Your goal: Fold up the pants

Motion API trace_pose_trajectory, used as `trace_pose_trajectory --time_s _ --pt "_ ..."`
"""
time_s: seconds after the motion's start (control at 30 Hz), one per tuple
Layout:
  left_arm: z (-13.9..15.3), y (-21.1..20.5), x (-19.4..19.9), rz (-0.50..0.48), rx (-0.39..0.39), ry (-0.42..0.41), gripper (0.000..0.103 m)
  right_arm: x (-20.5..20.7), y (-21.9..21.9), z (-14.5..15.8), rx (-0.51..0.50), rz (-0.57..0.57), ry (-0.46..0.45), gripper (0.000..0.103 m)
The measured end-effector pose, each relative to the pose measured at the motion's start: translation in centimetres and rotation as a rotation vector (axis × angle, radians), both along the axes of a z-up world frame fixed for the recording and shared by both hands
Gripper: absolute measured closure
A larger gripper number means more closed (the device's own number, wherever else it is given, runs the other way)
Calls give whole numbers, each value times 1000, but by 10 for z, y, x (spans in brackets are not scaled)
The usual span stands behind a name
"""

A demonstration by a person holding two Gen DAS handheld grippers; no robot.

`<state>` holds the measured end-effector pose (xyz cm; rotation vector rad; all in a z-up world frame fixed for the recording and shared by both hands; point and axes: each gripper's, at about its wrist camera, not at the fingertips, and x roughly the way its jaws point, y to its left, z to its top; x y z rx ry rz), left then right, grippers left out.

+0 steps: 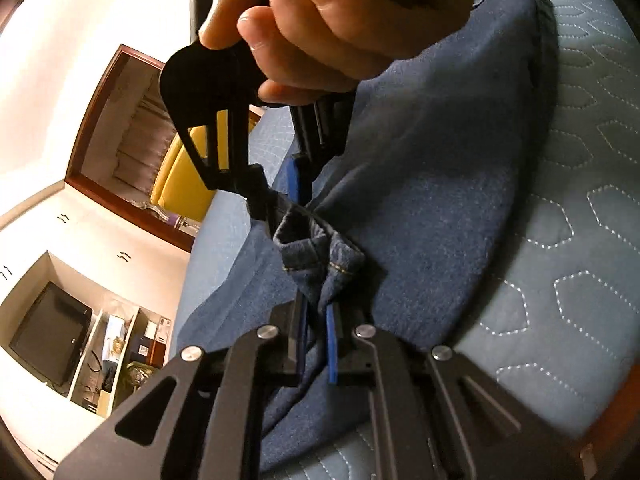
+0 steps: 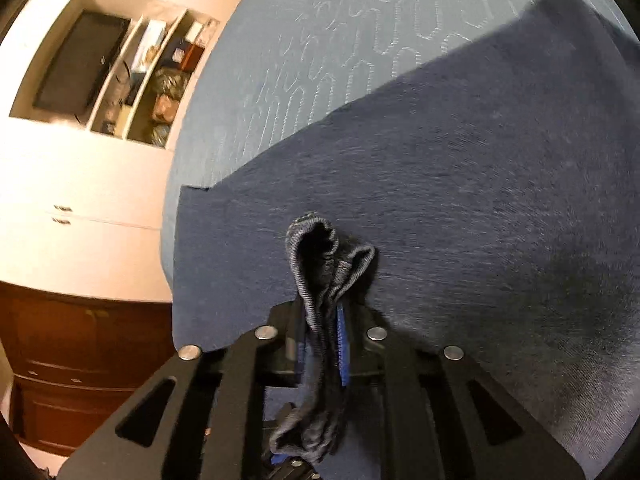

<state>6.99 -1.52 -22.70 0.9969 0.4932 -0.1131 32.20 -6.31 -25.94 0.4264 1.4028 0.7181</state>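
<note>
Fold in progress: both leg ends of the pants [image 1: 432, 168] are raised off the quilted bedspread [image 1: 580, 264] while the rest of the garment lies spread flat on it, so the step in hand appears to be carrying the hems over toward the waist.

Left: the left gripper [image 1: 316, 308] is closed tight on a bunched denim hem [image 1: 320, 256], the cloth pinched between its blue pads [image 1: 331, 344] and puckering just ahead of them.

Beyond it, in the same view: the right gripper [image 1: 280, 196], held by a hand [image 1: 312, 28], bites the adjoining hem; the two sets of fingers stand close together.

Right: its own camera shows the right gripper [image 2: 320, 328] clamped on a thicker wad of hem [image 2: 320, 264], jaws parted only as far as the cloth forces, with a tail of fabric hanging back between the finger arms.

Next move, as judged: keep both grips firm, travel together and level so the legs stay aligned, and lay the hems on the flat denim [image 2: 460, 168] before releasing.
</note>
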Motion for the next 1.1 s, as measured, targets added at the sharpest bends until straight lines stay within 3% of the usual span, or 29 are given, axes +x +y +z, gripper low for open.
trace_pose_trajectory --time_s 0.07,0.2,0.37,0.4,0.43,0.47,0.5,0.53,0.77,1.1 --pt "0 -4 4 3 10 -7 97 -2 0 1 11 1 -14 77" --pt "-5 -13 0 11 36 -34 93 4 -13 9 34 -34 -45 39" --pt "-15 -21 -9 9 67 -61 81 16 -4 13 5 -49 -68 39" --pt "-14 -20 -9 4 58 -50 82 17 0 12 -7 -44 -72 40" --pt "-11 -19 -8 -3 45 -32 92 18 7 13 -20 -44 -76 53" --pt "-10 -19 -7 -8 37 -16 95 19 8 15 -45 -41 -92 64" --pt "-8 -20 -7 -10 50 -26 95 19 12 15 -73 -40 -100 81" --pt "-6 -23 -8 -14 56 -31 95 20 13 14 -88 -38 -95 83" --pt "2 -46 -8 -61 45 -47 95 16 3 44 -94 -54 -180 85" --pt "1 -56 -5 -74 22 -12 95 18 -22 35 -115 -94 -160 85"
